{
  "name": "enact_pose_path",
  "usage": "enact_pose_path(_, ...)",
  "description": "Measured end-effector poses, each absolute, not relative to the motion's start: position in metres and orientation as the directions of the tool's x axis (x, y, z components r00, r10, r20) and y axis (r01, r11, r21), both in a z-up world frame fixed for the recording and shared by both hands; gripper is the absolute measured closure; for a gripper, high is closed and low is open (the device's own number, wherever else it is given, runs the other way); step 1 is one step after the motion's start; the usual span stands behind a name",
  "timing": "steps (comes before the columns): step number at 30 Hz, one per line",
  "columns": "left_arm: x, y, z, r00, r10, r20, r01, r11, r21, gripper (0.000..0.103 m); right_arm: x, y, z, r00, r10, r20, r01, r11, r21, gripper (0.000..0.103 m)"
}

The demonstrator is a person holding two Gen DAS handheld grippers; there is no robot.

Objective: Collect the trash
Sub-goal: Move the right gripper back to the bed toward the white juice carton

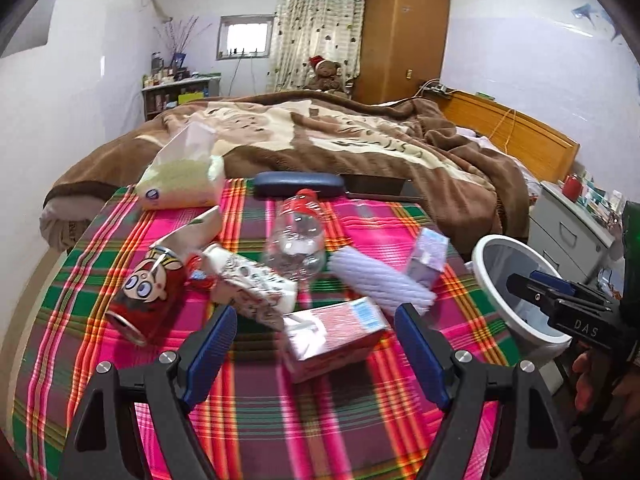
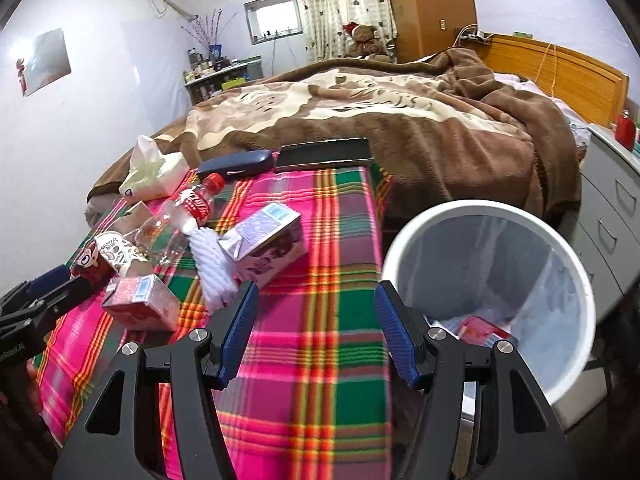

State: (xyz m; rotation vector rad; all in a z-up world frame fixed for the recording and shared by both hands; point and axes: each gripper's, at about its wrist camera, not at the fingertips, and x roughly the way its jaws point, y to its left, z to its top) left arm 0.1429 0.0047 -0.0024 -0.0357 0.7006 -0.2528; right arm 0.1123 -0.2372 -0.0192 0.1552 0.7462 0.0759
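Trash lies on a plaid cloth (image 1: 280, 432): a red carton (image 1: 336, 340), a clear bottle with a red cap (image 1: 298, 240), white foam netting (image 1: 380, 280), a purple carton (image 1: 428, 256), a patterned paper cup (image 1: 256, 284) and a red cartoon can (image 1: 148, 300). My left gripper (image 1: 316, 340) is open, its jaws either side of the red carton, just short of it. My right gripper (image 2: 316, 320) is open and empty, over the cloth's right edge beside a white lined bin (image 2: 496, 292) that holds some trash. The red carton (image 2: 140, 300) also shows in the right wrist view.
A tissue pack (image 1: 184, 184), a dark glasses case (image 1: 298, 184) and a black flat box (image 2: 324, 154) lie at the far edge of the cloth. A bed with a brown blanket (image 1: 340, 140) is behind. A grey drawer unit (image 2: 616, 208) stands right of the bin.
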Motion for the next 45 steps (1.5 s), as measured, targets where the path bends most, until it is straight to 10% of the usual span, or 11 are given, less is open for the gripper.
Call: enact_pose_path(45,0.168,-0.007,-0.032,0.640,-0.367,-0.675,0.376,0.916,-0.140,0.022,0.177,-0.210,-0.027,0.623,0.161,-0.765,-0.050,0.985,0.166,0.041)
